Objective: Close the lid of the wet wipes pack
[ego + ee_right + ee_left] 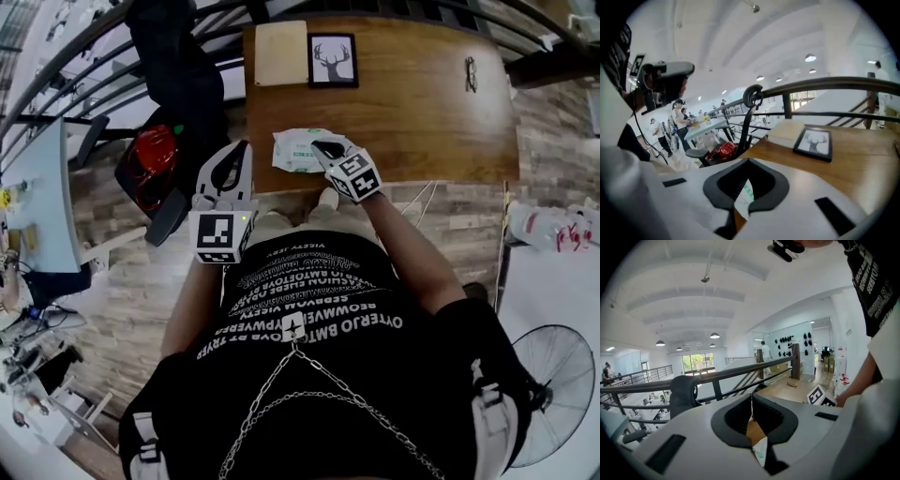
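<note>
The wet wipes pack [292, 150], white with green print, lies near the front edge of the wooden table [422, 122]. My right gripper [325, 147] hovers over the pack's right part with its jaws shut and nothing visibly held. In the right gripper view the tips [748, 161] meet, and a strip of the pack [744, 198] shows below them. My left gripper [245, 147] hangs just left of the table's front corner, apart from the pack, its jaws shut and empty [751, 397]. A corner of the pack [761, 453] shows beneath it. The lid is hidden under my right gripper.
A framed deer picture [333, 60] and a pale board [281, 52] lie at the table's far edge, with a small dark item [471, 73] at the right. A chair with a red helmet [155, 153] stands left of the table. A fan [555, 394] stands at the lower right.
</note>
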`<state>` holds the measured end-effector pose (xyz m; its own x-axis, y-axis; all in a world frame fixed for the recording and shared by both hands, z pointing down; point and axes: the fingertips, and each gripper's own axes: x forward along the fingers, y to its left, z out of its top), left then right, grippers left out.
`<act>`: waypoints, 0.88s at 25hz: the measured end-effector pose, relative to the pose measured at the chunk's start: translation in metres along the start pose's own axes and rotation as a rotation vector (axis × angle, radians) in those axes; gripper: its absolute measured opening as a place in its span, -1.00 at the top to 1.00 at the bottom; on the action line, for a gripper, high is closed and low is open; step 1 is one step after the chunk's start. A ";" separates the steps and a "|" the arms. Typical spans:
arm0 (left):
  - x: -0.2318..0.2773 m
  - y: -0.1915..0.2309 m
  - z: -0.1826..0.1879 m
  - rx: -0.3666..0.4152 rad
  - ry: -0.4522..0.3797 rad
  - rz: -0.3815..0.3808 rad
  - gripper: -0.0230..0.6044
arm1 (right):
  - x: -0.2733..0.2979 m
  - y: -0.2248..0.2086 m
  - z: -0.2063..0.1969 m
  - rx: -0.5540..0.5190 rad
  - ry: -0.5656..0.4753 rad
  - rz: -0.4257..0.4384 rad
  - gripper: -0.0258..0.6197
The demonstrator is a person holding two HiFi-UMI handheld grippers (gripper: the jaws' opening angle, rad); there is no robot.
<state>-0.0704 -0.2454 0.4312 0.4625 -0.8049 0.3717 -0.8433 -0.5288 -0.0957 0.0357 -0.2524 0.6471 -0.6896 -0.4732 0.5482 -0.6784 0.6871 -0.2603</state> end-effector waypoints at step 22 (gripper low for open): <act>-0.106 0.075 0.054 0.023 -0.250 -0.153 0.83 | -0.219 0.105 0.171 -0.164 -0.399 -0.549 0.88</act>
<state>-0.1679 -0.2141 0.3348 0.6392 -0.7554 0.1443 -0.7536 -0.6527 -0.0785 0.0721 -0.1707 0.3634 -0.3200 -0.9206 0.2238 -0.9300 0.3503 0.1112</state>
